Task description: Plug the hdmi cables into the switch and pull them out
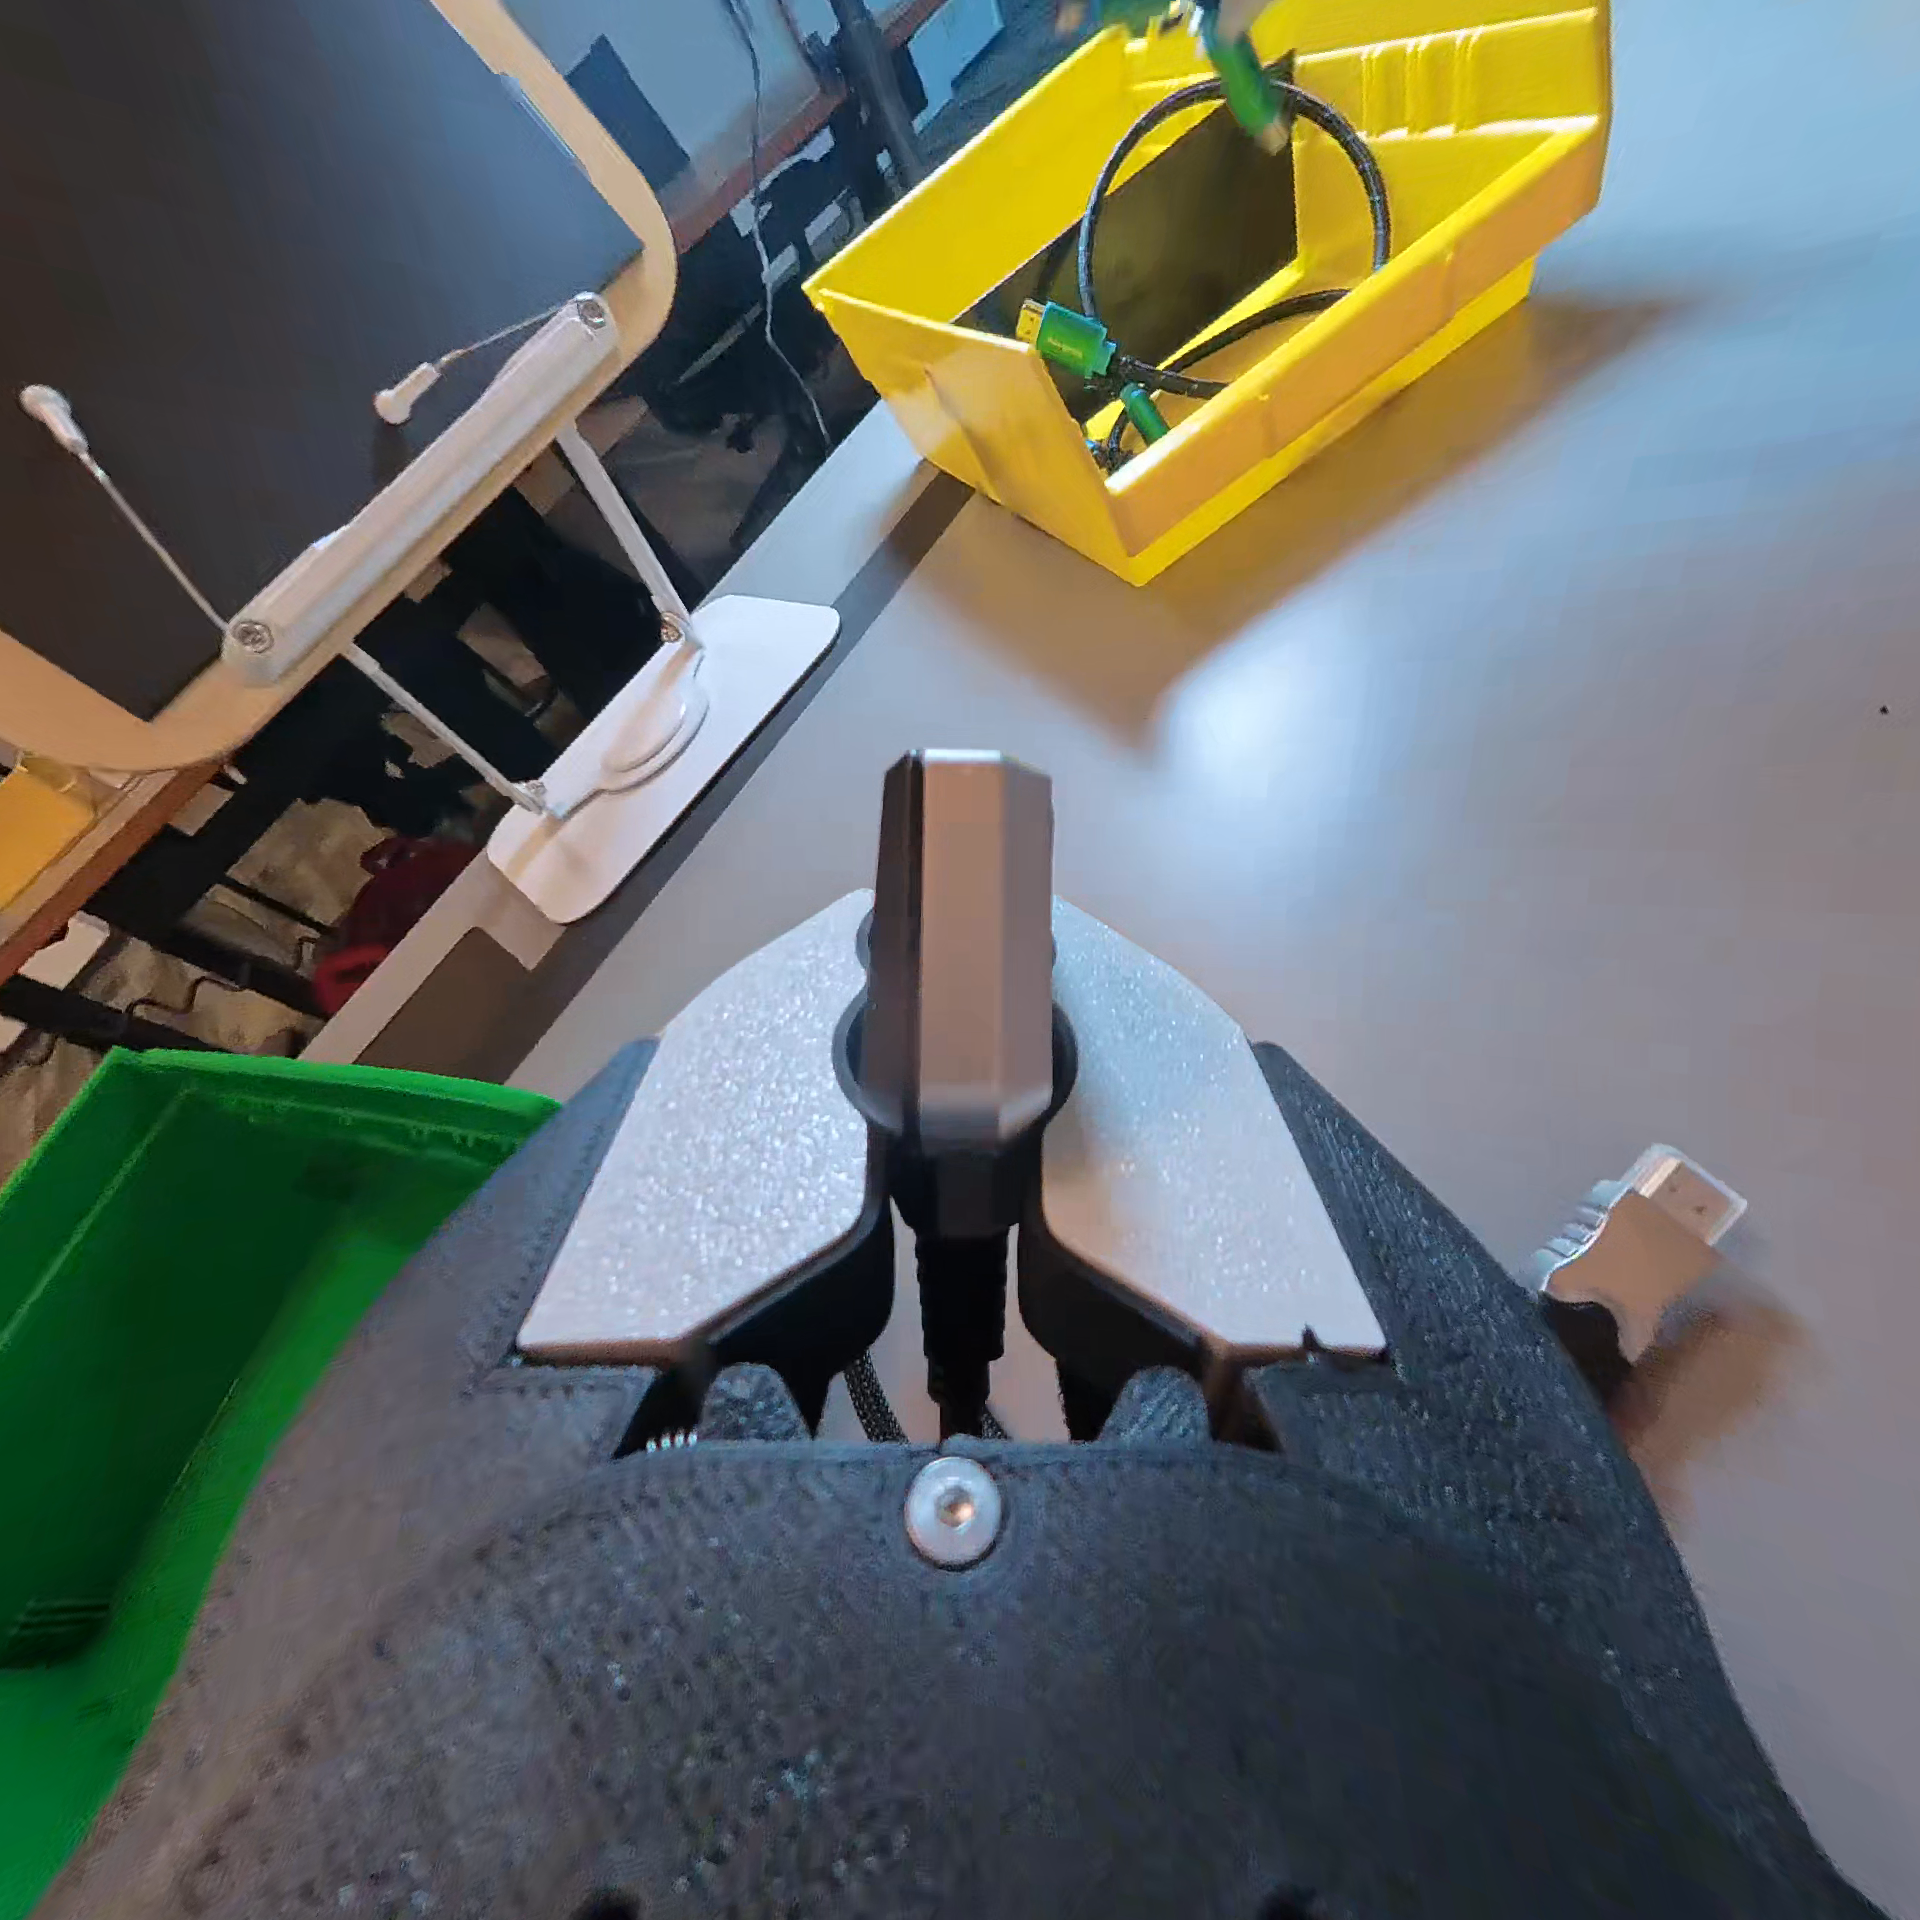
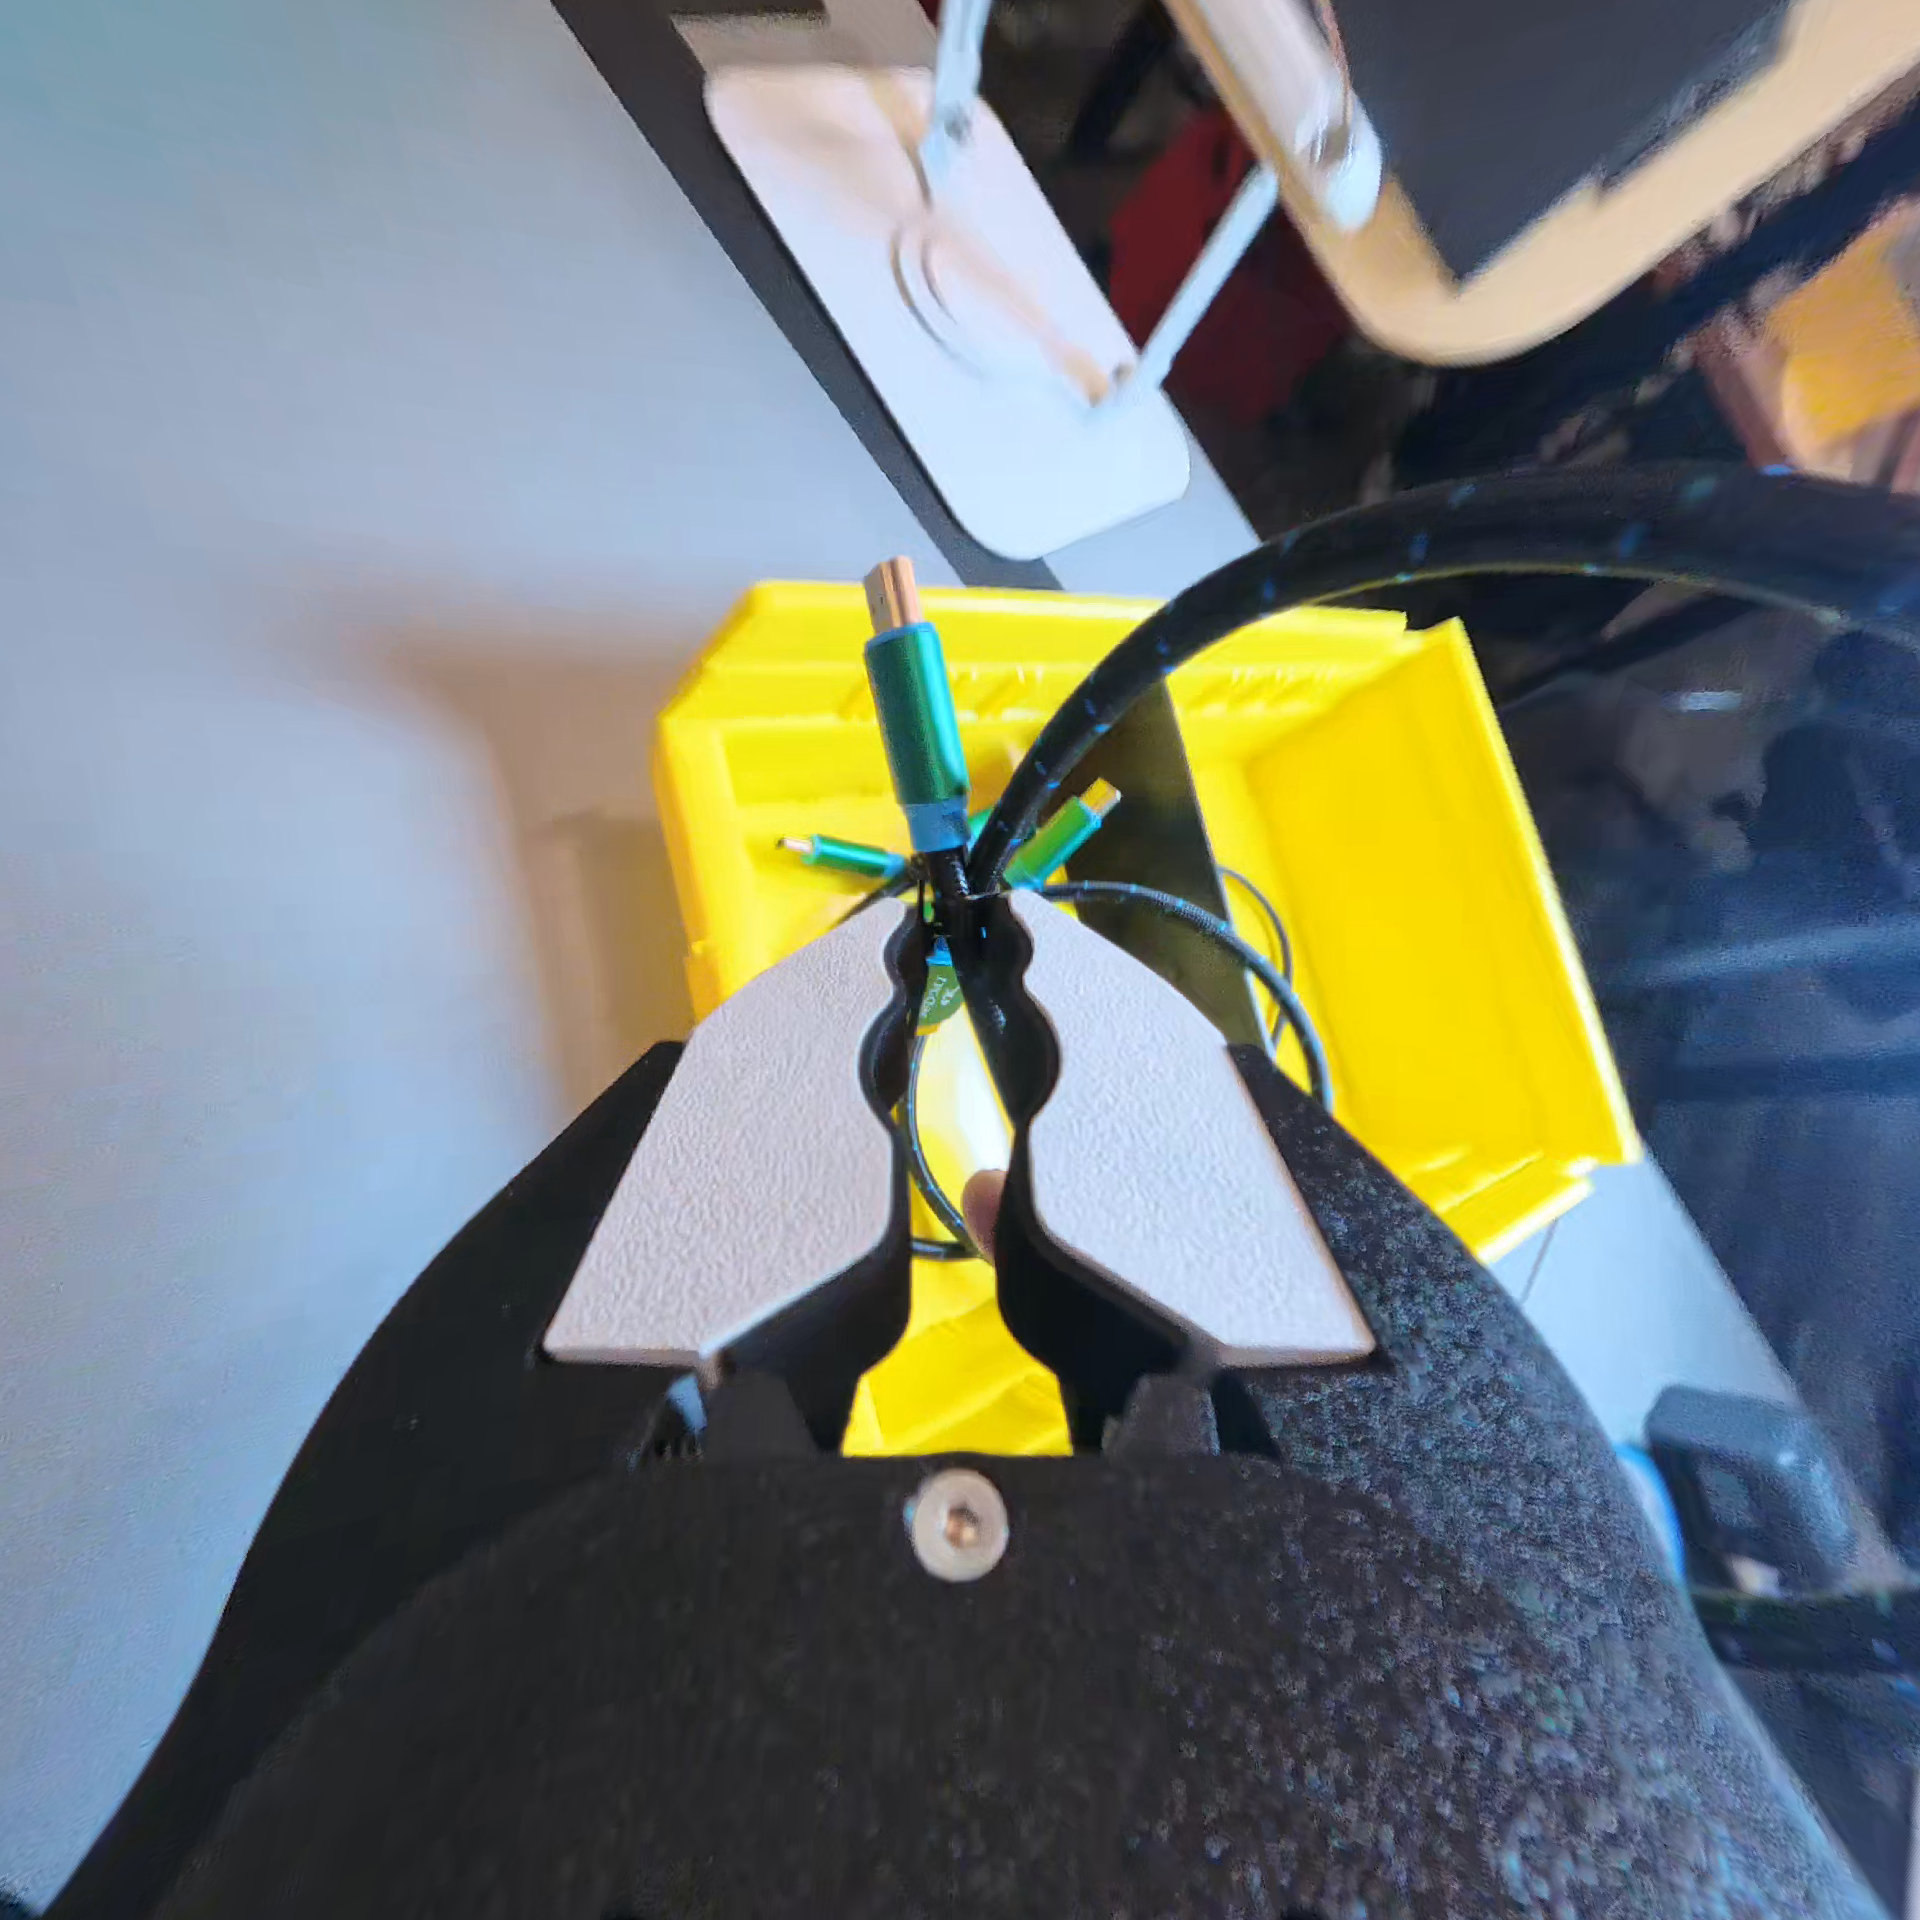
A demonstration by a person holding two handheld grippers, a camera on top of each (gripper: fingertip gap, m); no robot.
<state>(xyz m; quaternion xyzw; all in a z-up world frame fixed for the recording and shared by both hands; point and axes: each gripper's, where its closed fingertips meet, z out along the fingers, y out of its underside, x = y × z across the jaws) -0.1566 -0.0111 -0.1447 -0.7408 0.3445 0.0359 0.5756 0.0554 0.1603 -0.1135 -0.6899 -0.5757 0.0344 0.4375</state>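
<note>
My left gripper (image 1: 961,935) is shut on the grey metal HDMI switch (image 1: 961,935), held upright above the table; its black braided lead runs back between the fingers. The switch's silver plug (image 1: 1636,1236) shows to the right. My right gripper (image 2: 961,914) is shut on a black braided HDMI cable just behind its green plug (image 2: 914,717), held above the yellow bin (image 2: 1403,883). That plug also shows at the top of the left wrist view (image 1: 1252,88). More green-ended cables (image 1: 1075,343) lie coiled in the yellow bin (image 1: 1455,239).
A green bin (image 1: 156,1299) stands at the near left. A white clamp base (image 1: 675,748) sits on the table edge, holding a dark panel (image 1: 260,260). The grey table (image 1: 1455,831) ends at a dark edge, with chairs and clutter beyond. My hands' fingertips stand some 30 centimeters from each other.
</note>
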